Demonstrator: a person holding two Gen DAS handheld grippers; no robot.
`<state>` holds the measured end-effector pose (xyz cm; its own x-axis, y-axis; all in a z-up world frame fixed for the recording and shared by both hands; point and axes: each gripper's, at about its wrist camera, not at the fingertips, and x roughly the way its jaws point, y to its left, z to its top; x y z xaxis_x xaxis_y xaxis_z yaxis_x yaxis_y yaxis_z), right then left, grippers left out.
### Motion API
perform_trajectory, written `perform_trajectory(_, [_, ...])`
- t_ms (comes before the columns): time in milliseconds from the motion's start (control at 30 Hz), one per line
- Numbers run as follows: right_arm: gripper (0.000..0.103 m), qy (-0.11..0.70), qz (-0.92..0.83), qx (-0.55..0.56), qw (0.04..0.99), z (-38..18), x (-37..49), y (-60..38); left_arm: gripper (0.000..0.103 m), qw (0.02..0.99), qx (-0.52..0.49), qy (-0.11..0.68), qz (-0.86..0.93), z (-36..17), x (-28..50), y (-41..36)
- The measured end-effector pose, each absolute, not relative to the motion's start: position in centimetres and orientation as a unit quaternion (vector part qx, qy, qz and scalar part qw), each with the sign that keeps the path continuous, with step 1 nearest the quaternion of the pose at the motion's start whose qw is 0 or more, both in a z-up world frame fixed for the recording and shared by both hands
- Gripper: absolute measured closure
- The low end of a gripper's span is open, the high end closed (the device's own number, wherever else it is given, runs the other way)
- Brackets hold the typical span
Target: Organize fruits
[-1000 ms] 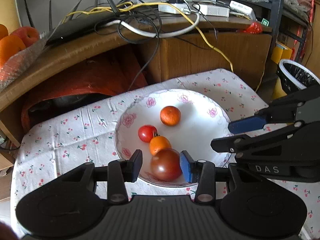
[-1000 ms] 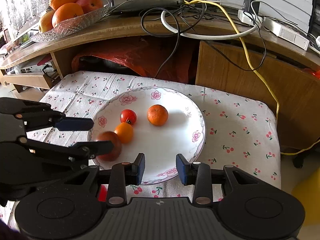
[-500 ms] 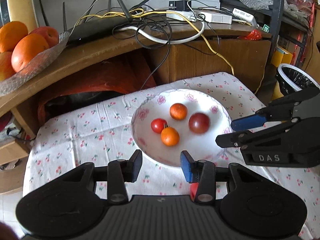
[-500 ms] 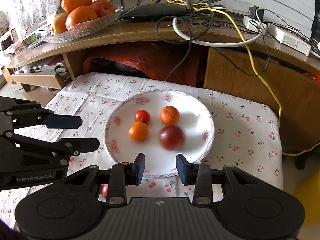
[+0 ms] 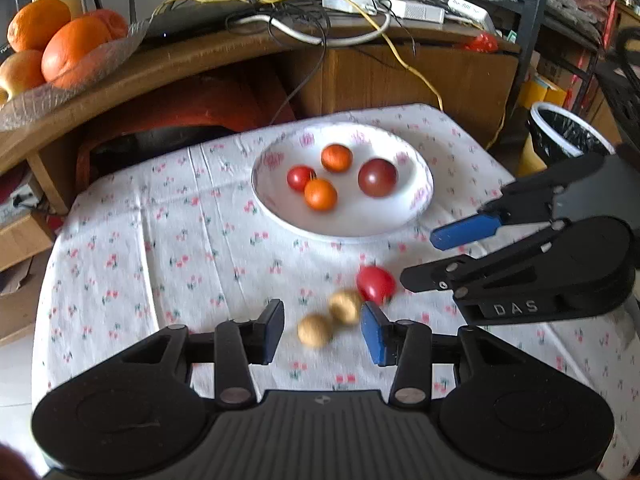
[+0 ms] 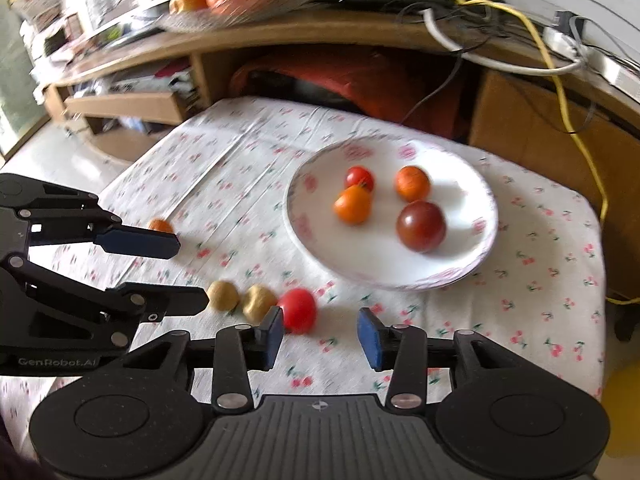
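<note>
Left wrist view: motion blur softens the two tan fruits (image 5: 328, 318) near my spread, empty left tongs (image 5: 322, 330), short of the plate (image 5: 420, 204). Right wrist view: my right tongs (image 6: 320, 334) gape empty; the red tomato (image 6: 298, 310) touches their left pad, short of the plate.

One plate (image 6: 486, 240) holds four fruits: one dark tomato (image 6: 421, 225), one small red tomato (image 6: 359, 178) and two orange fruits (image 6: 412, 183). On the worktop at the plate's 7 o'clock lie two tan fruits (image 6: 223, 295), one red tomato (image 6: 298, 314) and one small orange fruit (image 6: 159, 225).
</note>
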<state>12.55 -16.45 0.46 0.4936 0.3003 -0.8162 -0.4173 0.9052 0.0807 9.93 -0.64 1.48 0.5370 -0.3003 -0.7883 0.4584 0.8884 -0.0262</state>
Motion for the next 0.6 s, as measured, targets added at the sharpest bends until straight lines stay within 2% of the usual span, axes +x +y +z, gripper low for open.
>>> perform_trajectory(333, [0.066,0.469,0.233,-0.094,0.847,-1.4,13.2,-15.4,0.052,0.861,0.119,0.44,-0.227,-1.2,8.7,0.7])
perform_trajectory(600, [0.066,0.468,0.252,-0.101,0.841,-2.3,13.6,-15.1,0.052,0.868,0.118,0.421,-0.236,-0.7,8.9,2.8])
